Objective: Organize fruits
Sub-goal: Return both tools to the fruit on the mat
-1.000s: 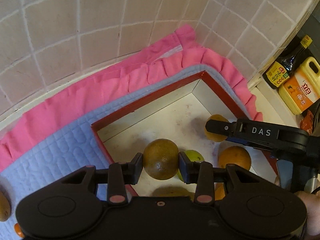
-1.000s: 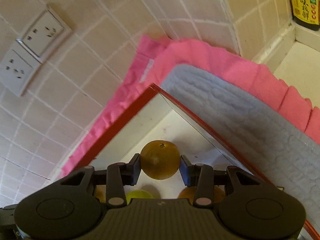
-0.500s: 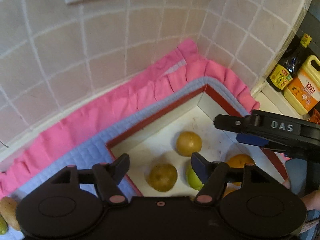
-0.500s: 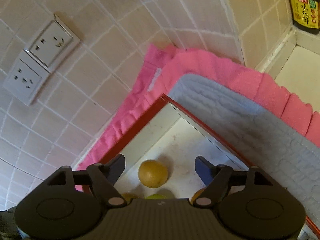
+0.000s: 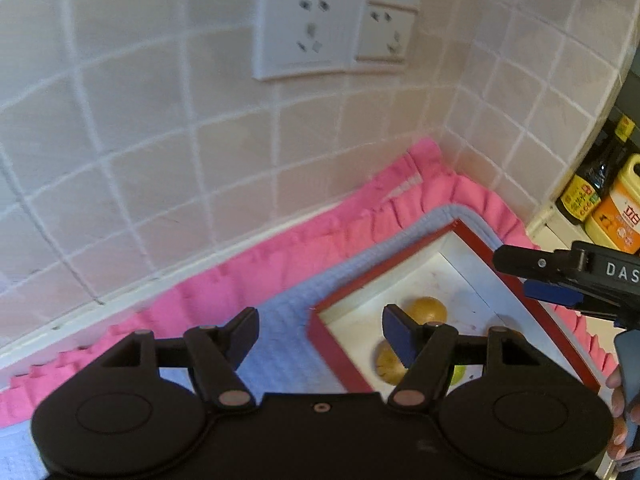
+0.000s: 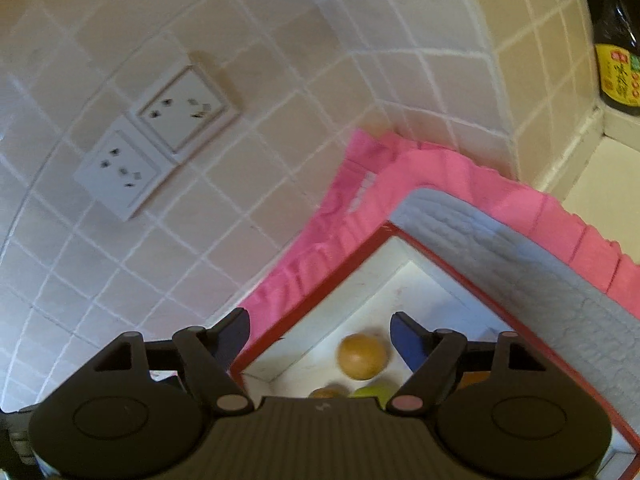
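Note:
A red-rimmed white tray (image 5: pixel 326 346) (image 6: pixel 320 292) lies on a blue quilted mat. In it are brown round fruits (image 5: pixel 429 309) (image 5: pixel 388 362) (image 6: pixel 362 356), a green fruit (image 6: pixel 370 394) and an orange one, partly hidden by the fingers. My left gripper (image 5: pixel 320 330) is open and empty, raised above the tray's left corner. My right gripper (image 6: pixel 320 334) is open and empty, raised above the tray; it also shows at the right of the left wrist view (image 5: pixel 568 276).
A pink ruffled cloth (image 5: pixel 280 256) (image 6: pixel 440 176) lies under the blue mat (image 5: pixel 288 320) against the tiled wall. Two wall sockets (image 5: pixel 332 36) (image 6: pixel 156 152) sit above. A dark sauce bottle (image 5: pixel 592 184) (image 6: pixel 618 40) and a yellow oil jug (image 5: pixel 618 212) stand on a ledge at right.
Both grippers opened and let their brown fruits drop into the tray, then rose and drew back from it. The wall sockets have come into view.

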Demonstrator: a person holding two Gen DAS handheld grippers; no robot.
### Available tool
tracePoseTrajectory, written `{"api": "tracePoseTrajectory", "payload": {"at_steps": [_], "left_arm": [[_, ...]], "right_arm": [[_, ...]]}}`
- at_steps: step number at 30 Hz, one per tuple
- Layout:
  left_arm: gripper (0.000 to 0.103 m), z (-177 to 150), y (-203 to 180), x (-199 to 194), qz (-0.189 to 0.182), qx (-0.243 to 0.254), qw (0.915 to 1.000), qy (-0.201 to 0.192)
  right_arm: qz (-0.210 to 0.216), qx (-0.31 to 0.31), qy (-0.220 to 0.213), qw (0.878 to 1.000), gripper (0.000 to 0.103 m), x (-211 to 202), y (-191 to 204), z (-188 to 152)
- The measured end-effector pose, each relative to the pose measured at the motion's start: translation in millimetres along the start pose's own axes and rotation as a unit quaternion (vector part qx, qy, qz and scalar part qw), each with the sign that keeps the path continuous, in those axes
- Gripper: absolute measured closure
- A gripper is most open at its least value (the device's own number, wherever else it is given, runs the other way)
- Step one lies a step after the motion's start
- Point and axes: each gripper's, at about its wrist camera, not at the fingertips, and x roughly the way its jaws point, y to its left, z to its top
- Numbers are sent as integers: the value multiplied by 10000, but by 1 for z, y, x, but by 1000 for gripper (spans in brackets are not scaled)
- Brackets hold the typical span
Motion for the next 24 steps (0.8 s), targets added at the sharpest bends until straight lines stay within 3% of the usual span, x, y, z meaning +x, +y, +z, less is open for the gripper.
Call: {"api": "tracePoseTrajectory", "payload": {"at_steps": [15,24], "left_arm": [[22,-21,106,-69,579,-669,9957,-259],[22,-57,172,-73,1105,-1013,9887,-10]], "right_arm": [[508,-792,225,9953,23,-2,97,-29],[879,-1345,644,9849,23,17,145,-72]]}}
